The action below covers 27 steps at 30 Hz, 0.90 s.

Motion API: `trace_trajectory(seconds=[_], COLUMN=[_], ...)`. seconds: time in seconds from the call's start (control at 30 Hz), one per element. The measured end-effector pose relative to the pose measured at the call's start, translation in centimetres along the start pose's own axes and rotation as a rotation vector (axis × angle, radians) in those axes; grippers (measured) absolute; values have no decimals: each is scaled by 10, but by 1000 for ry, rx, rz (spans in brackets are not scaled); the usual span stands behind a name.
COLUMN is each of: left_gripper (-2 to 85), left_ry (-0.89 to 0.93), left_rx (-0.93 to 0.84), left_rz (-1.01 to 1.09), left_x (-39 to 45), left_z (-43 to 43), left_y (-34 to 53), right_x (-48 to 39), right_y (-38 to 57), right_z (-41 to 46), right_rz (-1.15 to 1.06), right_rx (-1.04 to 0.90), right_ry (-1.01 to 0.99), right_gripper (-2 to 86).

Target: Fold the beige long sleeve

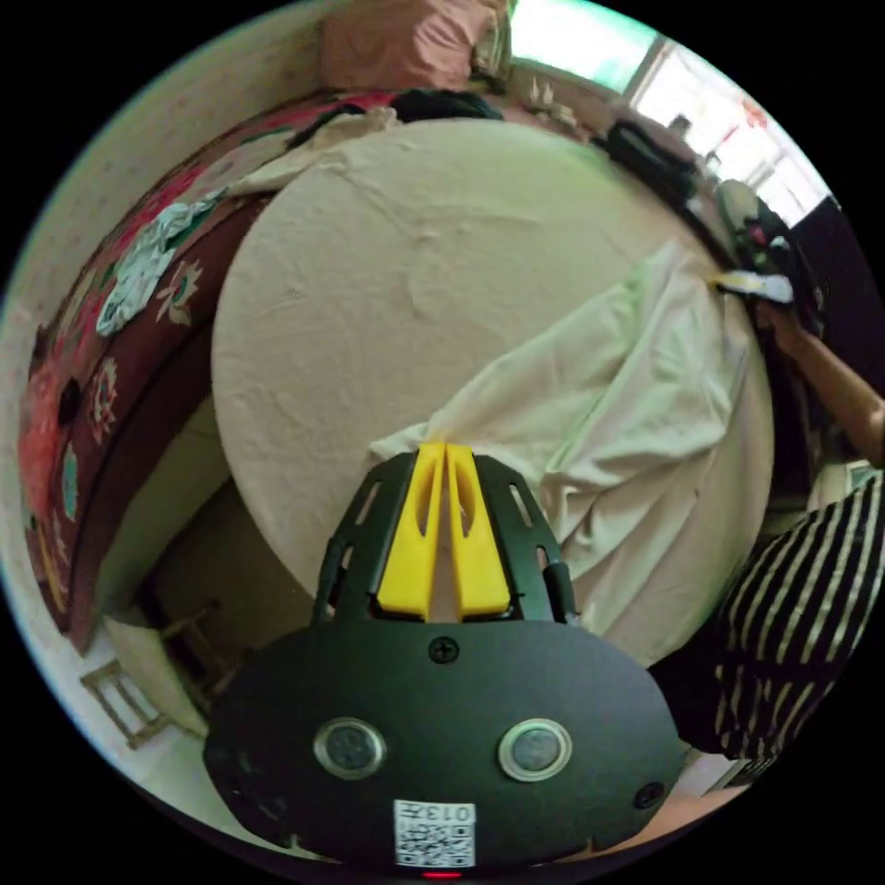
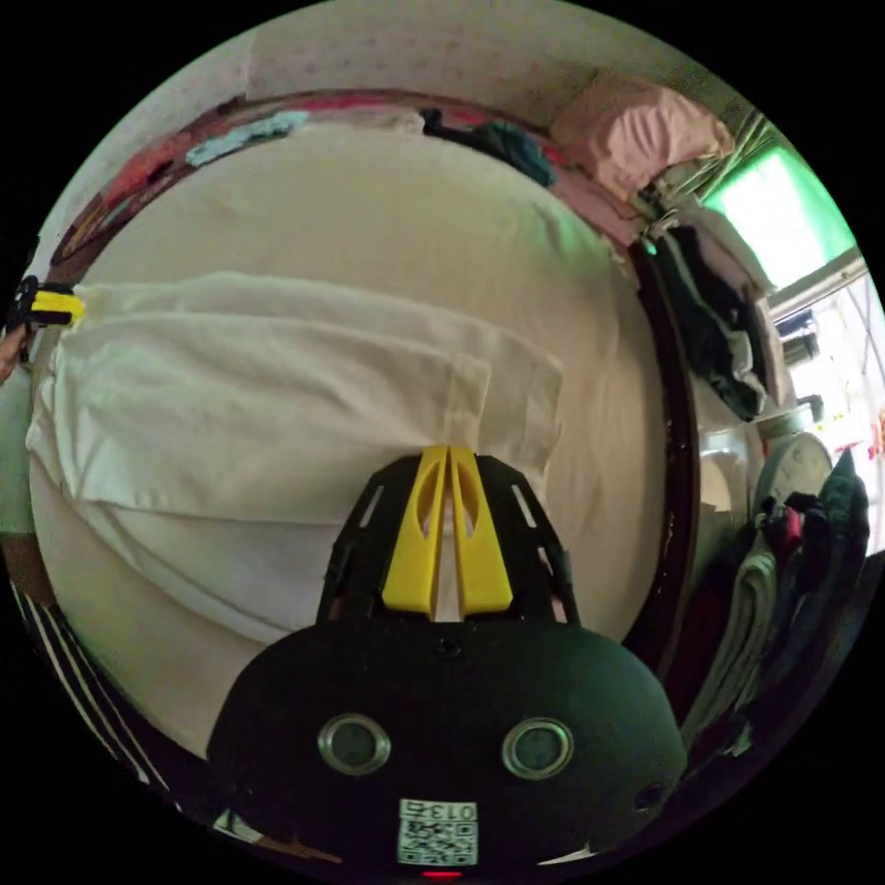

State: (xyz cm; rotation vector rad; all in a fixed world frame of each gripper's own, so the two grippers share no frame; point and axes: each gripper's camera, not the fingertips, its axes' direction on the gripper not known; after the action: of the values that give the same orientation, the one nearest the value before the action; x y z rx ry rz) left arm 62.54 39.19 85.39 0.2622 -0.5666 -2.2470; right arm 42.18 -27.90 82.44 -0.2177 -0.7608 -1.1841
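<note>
Both grippers [image 1: 445, 449] [image 2: 448, 452] clamped on beige long sleeve [image 1: 627, 415]; QR tag unreadable.

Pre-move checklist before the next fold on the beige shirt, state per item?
1. Left gripper shut on the shirt: ok, both yellow jaws are closed on a fabric corner.
2. Right gripper shut on the shirt: ok, jaws closed on an edge of the cloth.
3. Shirt stretched between the two grippers: ok in the right gripper view, where the edge runs fairly straight.
4. Shirt flat, no wrinkles: not ok, folds bunch toward the person's striped sleeve.
5. Shirt fully on the table: cannot tell, the near edge is hidden.
6. Room on the tablecloth ahead to lay the fold: ok.
</note>
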Motion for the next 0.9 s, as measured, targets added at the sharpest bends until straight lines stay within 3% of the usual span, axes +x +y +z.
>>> trace_trajectory(seconds=[0.1,0.23,0.4,0.67,0.73,0.8,0.9], left_gripper=[-3,-3,-3,-3,-3,-3,-3], left_ry=[82,50,-6,52,-88,-74,-14], left_rx=[134,137,25,88,168,249,278], left_rz=[-87,-94,-131,-214,-269,-177,49], left_x=[-20,-19,-21,-34,-27,-6,61], left_z=[-16,-3,35,46,29,14,14], left_y=[30,39,32,71,89,96,94], right_x=[13,12,10,48,50,33,-23], right_y=[6,-7,-38,-30,-20,-9,6], right_z=[-30,-37,5,-19,-50,-89,-118], right_rz=[69,61,38,136,141,58,-132], right_rx=[126,181,26,17,165,279,299], right_ry=[13,7,28,-30,-53,-132,-268], right_gripper=[2,3,4,4,5,6,10])
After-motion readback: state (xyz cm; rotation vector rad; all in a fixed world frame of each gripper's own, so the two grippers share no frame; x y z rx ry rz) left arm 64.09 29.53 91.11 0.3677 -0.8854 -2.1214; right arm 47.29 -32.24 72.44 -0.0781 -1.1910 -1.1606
